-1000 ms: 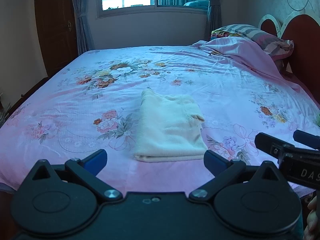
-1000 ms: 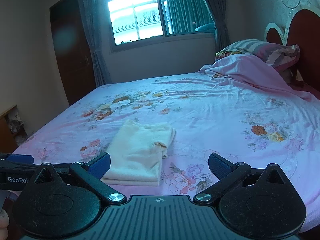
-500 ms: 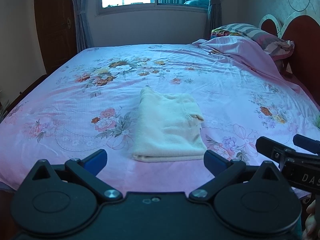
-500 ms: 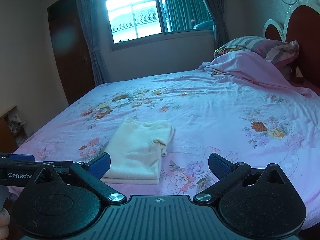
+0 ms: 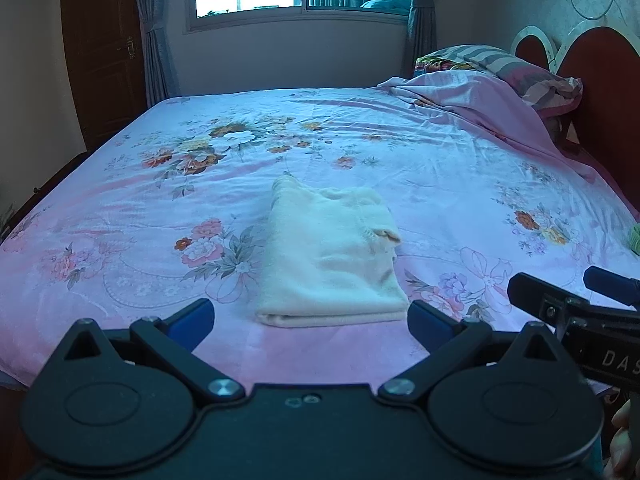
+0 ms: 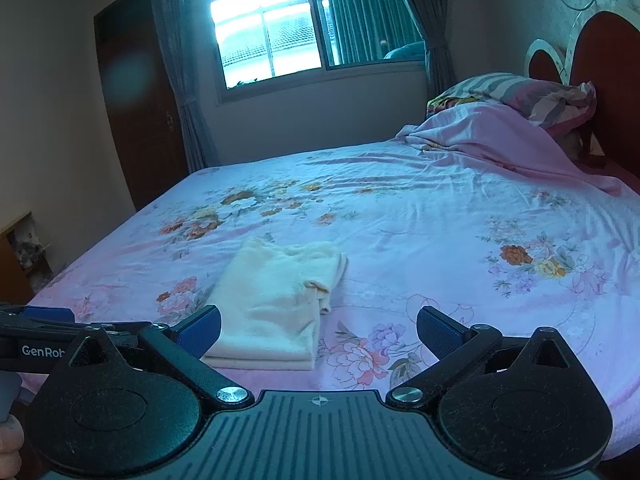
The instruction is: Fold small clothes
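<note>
My left fingers (image 5: 310, 316) are spread wide with nothing between them, hanging just short of the near edge of the bed (image 5: 120, 208). My right fingers (image 6: 318, 332) are the same: apart, empty, held back from the sheet. Ahead of both lies the cloth (image 5: 328, 256), a cream piece folded into a neat stack near the bed's front edge, with one small flap curling up at its right side. To me the fold looks about done. The risk now is mine: if I reach in again and catch that loose flap or nudge the stack with a pad, the layers could slide apart. The soft, wrinkled sheet under it would let it shift easily
</note>
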Tool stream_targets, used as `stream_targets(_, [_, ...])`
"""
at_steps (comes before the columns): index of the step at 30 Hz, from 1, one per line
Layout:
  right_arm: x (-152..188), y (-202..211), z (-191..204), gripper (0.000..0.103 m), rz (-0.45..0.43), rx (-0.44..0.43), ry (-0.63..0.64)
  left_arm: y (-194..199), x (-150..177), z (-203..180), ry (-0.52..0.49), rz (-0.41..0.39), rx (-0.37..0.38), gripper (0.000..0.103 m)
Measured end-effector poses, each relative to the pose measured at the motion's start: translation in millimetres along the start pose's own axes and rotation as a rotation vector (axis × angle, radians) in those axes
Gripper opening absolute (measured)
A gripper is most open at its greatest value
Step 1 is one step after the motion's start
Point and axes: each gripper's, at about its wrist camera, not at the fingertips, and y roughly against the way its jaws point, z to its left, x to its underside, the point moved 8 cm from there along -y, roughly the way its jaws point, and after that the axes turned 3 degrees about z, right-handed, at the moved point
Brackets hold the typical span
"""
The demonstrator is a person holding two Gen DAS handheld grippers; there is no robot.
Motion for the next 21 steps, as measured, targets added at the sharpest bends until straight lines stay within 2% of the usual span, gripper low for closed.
stream_targets(21, [0.3,-0.7,-1.8,0.103,0.004,-0.004,-0.004,-6.9,-4.2,-5.2,-0.010,-0.016,0.020,0.101])
